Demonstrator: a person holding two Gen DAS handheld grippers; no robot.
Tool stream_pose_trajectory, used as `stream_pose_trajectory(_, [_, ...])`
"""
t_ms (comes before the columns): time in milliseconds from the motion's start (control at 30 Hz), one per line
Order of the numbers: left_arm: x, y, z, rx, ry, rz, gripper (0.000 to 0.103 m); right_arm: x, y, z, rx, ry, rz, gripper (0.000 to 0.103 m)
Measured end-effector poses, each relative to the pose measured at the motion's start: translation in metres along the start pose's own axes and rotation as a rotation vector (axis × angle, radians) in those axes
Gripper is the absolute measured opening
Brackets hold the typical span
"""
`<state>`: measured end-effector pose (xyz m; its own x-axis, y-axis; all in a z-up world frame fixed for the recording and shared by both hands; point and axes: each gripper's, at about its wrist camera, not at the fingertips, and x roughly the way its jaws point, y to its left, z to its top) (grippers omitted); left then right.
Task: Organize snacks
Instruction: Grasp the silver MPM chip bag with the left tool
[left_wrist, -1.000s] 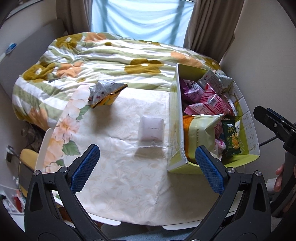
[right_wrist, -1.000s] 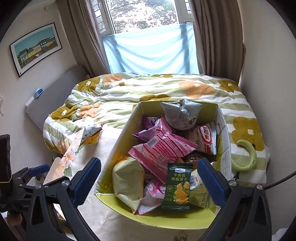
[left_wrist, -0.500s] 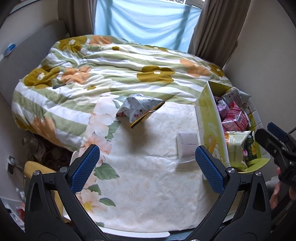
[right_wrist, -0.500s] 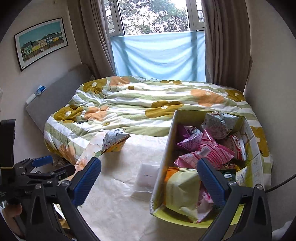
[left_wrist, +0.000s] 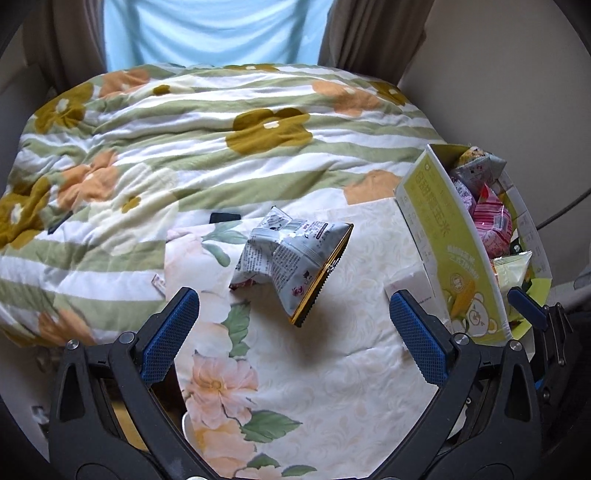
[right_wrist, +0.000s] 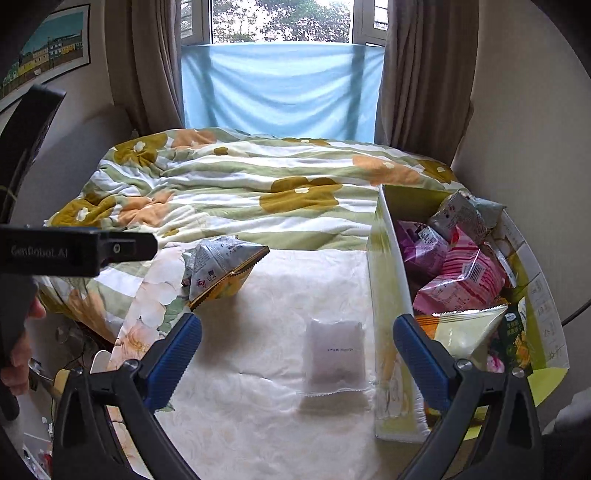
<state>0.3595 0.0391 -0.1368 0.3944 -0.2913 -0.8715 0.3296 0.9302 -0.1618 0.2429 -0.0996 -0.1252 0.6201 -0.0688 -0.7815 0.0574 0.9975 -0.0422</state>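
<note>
Currently two snacks sit loose on the cloth: silver bag (left_wrist: 291, 254) centre-left, small white packet (right_wrist: 335, 354) just beside the box (left_wrist: 443, 236) wall on the right. Box already holds the rest, so we judge these go in next. Our left gripper (left_wrist: 293, 332) hovers near the silver bag, jaws spread, empty. Right gripper (right_wrist: 295, 365) faces the packet, also spread wide.

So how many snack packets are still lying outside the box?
2: a crumpled silver bag on the cloth's far left, and a flat white packet beside the box.
</note>
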Motion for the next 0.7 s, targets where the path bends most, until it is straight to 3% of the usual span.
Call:
stream_pose_trajectory(233, [0.081, -0.007, 0.019, 0.153, 0.098, -0.059, 0.102, 0.050, 0.021, -0.018, 0.045, 0.044, -0.114, 0.103])
stream_pose_trajectory(367, [0.114, -0.013, 0.021, 0.225, 0.134, -0.030, 0.102, 0.076, 0.024, -0.028, 0.080, 0.046, -0.192, 0.103])
stream_pose_trajectory(533, [0.138, -0.014, 0.021, 0.276, 0.125, 0.028, 0.102, 0.102, 0.019, -0.039, 0.130, 0.046, -0.287, 0.103])
stream_pose_trajectory(700, [0.149, -0.007, 0.022, 0.273, 0.127, 0.018, 0.102, 0.117, 0.018, -0.042, 0.141, 0.053, -0.355, 0.103])
